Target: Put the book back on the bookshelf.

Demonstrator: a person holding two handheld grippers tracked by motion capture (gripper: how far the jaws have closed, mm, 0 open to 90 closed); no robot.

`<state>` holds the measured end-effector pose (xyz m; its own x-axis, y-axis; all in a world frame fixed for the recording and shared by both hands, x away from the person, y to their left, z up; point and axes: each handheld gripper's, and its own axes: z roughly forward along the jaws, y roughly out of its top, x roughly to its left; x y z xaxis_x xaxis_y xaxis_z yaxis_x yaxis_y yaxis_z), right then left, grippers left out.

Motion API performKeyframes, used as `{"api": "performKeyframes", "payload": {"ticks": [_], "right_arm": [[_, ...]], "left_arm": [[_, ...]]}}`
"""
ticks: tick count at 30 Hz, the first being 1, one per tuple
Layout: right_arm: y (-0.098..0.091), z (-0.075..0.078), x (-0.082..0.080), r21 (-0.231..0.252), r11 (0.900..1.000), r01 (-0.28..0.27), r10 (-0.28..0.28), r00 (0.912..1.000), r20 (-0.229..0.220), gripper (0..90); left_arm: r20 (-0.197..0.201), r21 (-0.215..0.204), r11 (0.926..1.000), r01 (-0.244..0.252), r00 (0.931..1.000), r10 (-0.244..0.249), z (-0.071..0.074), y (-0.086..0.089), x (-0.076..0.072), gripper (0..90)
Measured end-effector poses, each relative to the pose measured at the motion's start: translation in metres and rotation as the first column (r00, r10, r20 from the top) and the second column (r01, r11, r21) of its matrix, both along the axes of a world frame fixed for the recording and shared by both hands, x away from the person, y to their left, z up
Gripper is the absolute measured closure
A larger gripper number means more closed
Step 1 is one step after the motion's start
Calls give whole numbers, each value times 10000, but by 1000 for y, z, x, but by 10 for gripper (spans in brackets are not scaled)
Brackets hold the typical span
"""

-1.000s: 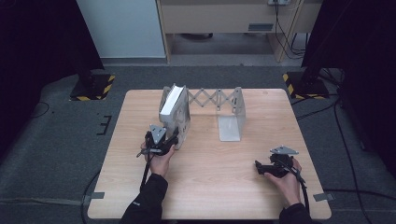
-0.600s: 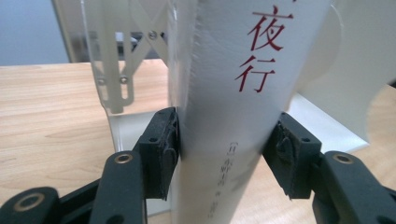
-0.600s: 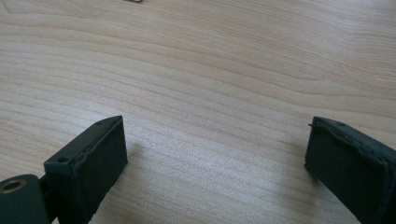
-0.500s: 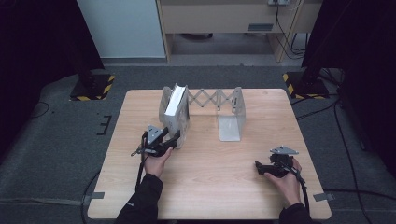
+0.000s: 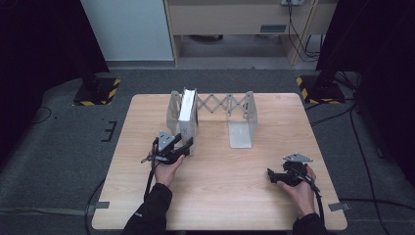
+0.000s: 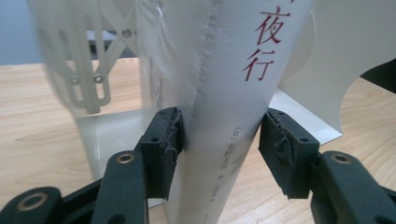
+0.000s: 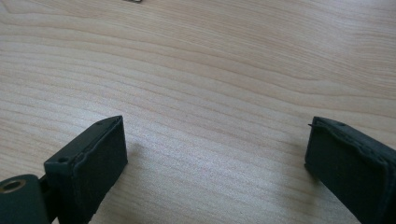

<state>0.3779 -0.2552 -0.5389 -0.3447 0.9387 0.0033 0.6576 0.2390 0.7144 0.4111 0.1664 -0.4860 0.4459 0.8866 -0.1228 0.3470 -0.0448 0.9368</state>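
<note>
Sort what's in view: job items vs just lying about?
Job: book standing in the rack, left gripper with its fingers beside the spine, jaws just opening.
Lying about: right gripper open over bare table.

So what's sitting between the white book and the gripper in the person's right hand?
Mostly bare wooden table. In the high view, the white book stands in the expanding metal rack, whose right end plate lies partway toward the right gripper.
</note>
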Motion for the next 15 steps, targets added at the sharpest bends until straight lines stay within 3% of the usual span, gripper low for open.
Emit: {"api": "performKeyframes", "payload": {"ticks": [7, 15], "right_arm": [[0, 0, 0, -3, 10000, 8, -8, 10000, 9, 59], [0, 0, 0, 5, 10000, 11, -11, 10000, 1, 59]], "left_arm": [[199, -39, 9999, -119, 9997, 120, -3, -6, 7, 453], [54, 128, 9998, -152, 9999, 151, -1, -7, 20, 455]]}}
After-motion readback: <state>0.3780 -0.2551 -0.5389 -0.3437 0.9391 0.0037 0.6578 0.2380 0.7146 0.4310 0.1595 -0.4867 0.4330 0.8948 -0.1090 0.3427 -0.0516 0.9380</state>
